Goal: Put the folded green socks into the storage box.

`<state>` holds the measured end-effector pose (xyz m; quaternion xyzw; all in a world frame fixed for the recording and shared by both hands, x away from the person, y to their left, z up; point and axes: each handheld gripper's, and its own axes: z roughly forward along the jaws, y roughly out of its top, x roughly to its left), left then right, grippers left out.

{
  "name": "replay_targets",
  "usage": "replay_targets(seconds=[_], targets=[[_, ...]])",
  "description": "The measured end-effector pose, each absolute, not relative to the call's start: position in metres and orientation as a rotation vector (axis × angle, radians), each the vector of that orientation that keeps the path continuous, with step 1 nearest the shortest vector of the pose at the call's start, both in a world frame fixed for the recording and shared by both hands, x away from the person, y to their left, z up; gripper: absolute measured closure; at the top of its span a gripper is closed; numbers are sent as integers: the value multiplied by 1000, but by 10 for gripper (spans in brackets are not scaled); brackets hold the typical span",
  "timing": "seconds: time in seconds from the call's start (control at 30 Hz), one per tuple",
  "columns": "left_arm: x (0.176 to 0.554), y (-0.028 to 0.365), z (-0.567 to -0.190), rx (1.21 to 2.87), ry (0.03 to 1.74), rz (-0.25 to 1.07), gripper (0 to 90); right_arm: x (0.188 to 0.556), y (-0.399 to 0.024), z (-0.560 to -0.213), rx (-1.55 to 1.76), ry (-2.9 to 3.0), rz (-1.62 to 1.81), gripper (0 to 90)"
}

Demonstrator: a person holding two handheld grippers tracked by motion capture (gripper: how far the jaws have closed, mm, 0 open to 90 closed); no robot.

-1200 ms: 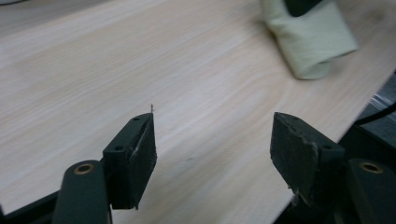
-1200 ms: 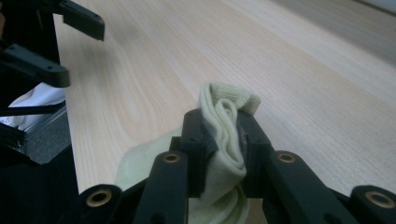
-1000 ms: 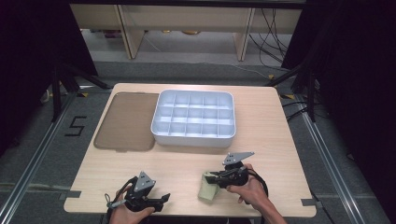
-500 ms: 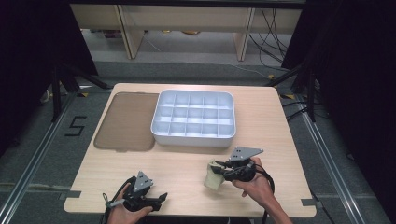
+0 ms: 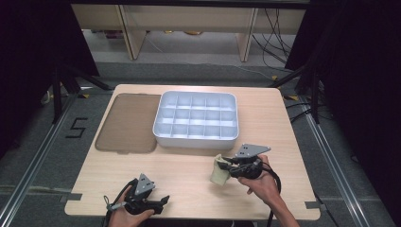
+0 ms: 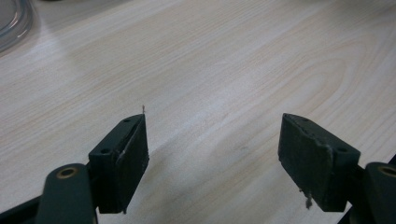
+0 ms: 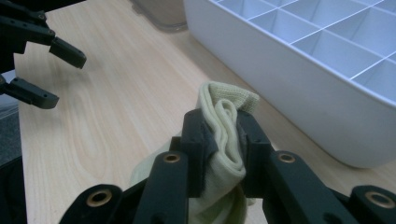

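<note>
My right gripper [image 5: 226, 166] is shut on a folded pale yellow cloth [image 5: 218, 175], held a little above the wooden table at the front right. In the right gripper view, the cloth [image 7: 225, 103] is bunched up between the two black jaws of that gripper [image 7: 223, 126] and hangs down below them. My left gripper [image 5: 161, 202] lies low at the table's front left, a hand around it. Its jaws stand wide apart with only bare wood between them, as the left gripper view shows [image 6: 215, 135]. The left gripper [image 7: 65, 79] also appears far off in the right gripper view.
A white tray [image 5: 196, 138] divided into several compartments sits at the middle back of the table, its near wall [image 7: 280, 88] close to the held cloth. A flat brown lid [image 5: 127, 123] lies to its left. Dark stands and cables surround the table.
My right gripper has risen with the cloth and drifted slightly right, toward the tray. The cloth has come up off the table. The left gripper has stayed where it was.
</note>
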<state>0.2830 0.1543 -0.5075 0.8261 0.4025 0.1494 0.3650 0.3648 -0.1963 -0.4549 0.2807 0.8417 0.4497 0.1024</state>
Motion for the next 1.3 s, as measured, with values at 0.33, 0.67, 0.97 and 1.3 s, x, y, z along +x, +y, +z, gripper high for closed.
replay_targets(seconds=[0.33, 0.67, 0.97, 1.3], targets=[[284, 154, -510, 2110, 1047, 384, 234, 372, -203, -442, 852, 2427, 1332, 759], [283, 152, -510, 2116, 1052, 367, 230, 381, -211, -429, 834, 2375, 1321, 759], [283, 150, -510, 2124, 1046, 377, 232, 389, -215, -413, 836, 2317, 1315, 759], [284, 153, -509, 2110, 1058, 390, 235, 398, -215, -398, 832, 2279, 1315, 759]])
